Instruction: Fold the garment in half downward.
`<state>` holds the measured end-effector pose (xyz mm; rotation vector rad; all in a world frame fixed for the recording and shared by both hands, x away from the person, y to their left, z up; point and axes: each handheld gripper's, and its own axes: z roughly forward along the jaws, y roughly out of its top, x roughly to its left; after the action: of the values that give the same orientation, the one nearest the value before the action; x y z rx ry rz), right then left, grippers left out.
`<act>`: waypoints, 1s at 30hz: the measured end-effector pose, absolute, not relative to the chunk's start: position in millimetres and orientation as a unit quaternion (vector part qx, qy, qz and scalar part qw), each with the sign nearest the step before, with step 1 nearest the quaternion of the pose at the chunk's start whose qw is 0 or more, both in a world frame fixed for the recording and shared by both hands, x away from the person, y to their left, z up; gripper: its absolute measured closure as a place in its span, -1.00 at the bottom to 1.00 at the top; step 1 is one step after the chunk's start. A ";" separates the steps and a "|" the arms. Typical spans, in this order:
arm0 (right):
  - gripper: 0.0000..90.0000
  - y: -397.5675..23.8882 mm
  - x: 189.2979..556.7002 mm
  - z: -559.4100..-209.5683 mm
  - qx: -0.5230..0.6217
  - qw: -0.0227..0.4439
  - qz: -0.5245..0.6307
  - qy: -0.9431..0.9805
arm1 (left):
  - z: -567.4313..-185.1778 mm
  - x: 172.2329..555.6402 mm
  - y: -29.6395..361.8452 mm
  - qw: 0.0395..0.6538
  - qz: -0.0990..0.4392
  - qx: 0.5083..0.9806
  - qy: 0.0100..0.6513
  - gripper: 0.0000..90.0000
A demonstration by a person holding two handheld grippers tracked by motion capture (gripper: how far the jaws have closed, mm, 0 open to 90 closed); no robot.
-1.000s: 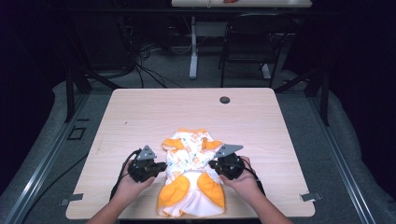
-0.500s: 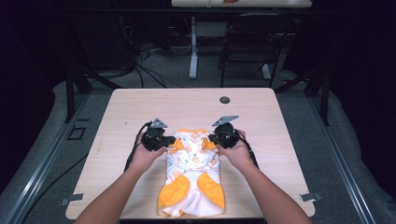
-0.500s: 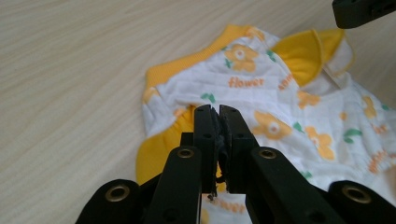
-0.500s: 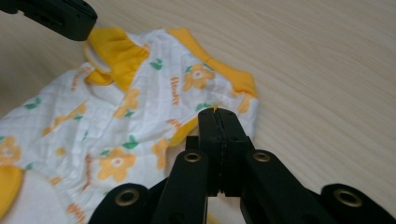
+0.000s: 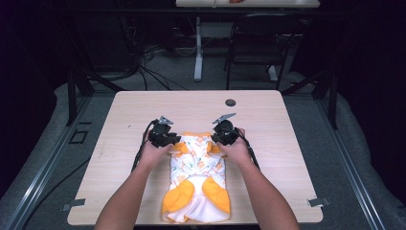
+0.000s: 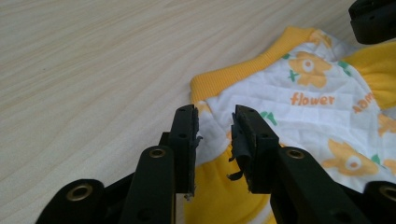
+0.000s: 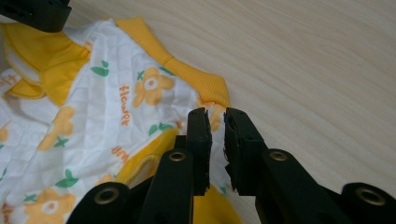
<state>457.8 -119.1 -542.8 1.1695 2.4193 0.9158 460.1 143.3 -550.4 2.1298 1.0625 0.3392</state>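
Baby garment [image 5: 196, 179] flat on worktop [image 5: 287, 143], near centre. Left tool [image 5: 168, 139] and right tool [image 5: 221, 138] at its far corners; jaws just opened, now apart, cloth released.

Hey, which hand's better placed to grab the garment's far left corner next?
Left. The left gripper, fingers just opened, sits right at that corner of the garment with cloth under its tips. The right gripper is at the opposite corner and would have to cross over.
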 end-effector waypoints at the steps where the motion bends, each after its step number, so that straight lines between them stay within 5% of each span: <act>1: 0.72 -119.4 459.2 -544.3 0.410 0.149 0.318 0.842 | -551.7 460.6 142.9 0.361 0.132 0.824 0.417 0.50; 17: 0.53 -115.4 462.6 -557.3 0.410 0.137 0.313 0.846 | -565.5 461.2 137.2 0.345 0.112 0.834 0.416 0.48; 30: 0.70 -113.1 462.8 -564.3 0.406 0.143 0.293 0.854 | -573.2 459.5 134.8 0.341 0.127 0.835 0.413 0.55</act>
<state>462.8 -113.1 -564.3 1.1699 2.4635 0.8444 459.5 134.8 -573.2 2.1710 1.0748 0.3315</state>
